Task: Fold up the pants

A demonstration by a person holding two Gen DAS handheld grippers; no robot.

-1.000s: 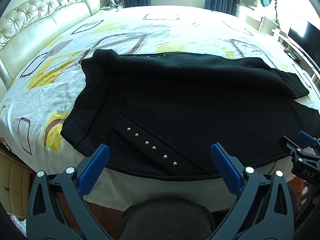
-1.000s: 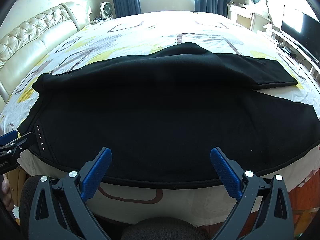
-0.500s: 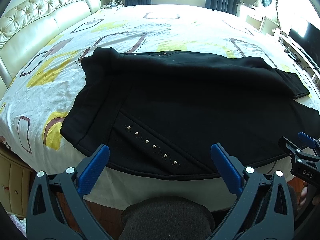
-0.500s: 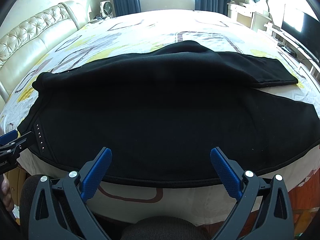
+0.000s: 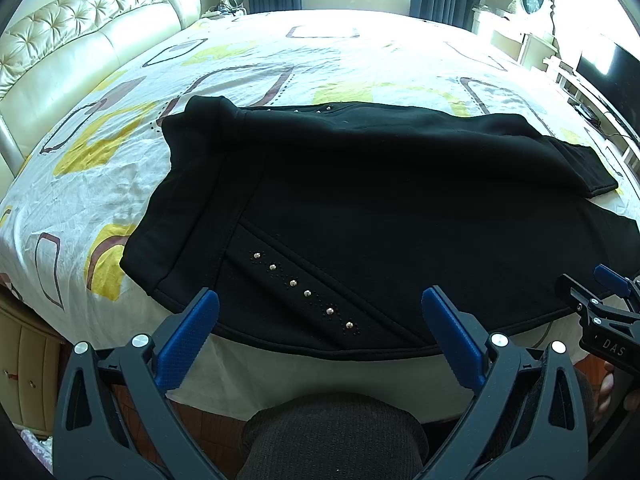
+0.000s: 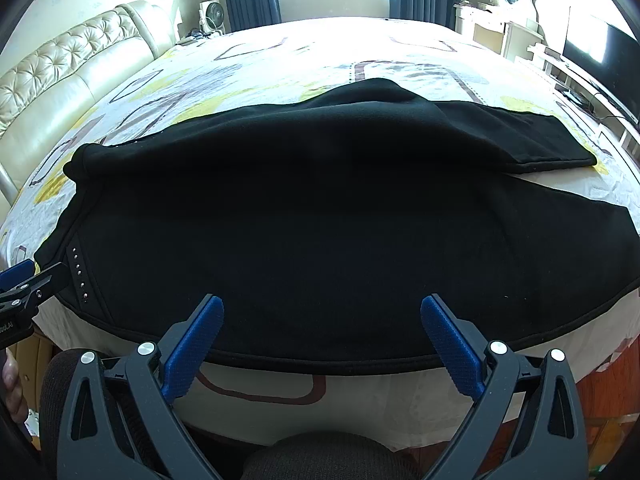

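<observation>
Black pants (image 5: 360, 200) lie spread across the near part of the bed, waistband to the left, legs running right; a diagonal row of studs (image 5: 304, 292) marks the near pocket. The same pants (image 6: 300, 220) fill the right wrist view, with one leg end (image 6: 552, 148) at the far right. My left gripper (image 5: 320, 312) hovers open just short of the near hem by the studs. My right gripper (image 6: 322, 320) is open too, above the near hem at mid-leg. Neither holds anything. Each gripper shows at the edge of the other's view.
The bed (image 5: 100, 168) has a white sheet with yellow and brown shapes and a tufted cream headboard (image 5: 80, 40) at the left. A white dresser and a dark TV (image 6: 600, 64) stand at the right. A person's knee (image 5: 336, 432) is below the grippers.
None of note: both grippers stay open near the hem, with only a slight drift of the views.
</observation>
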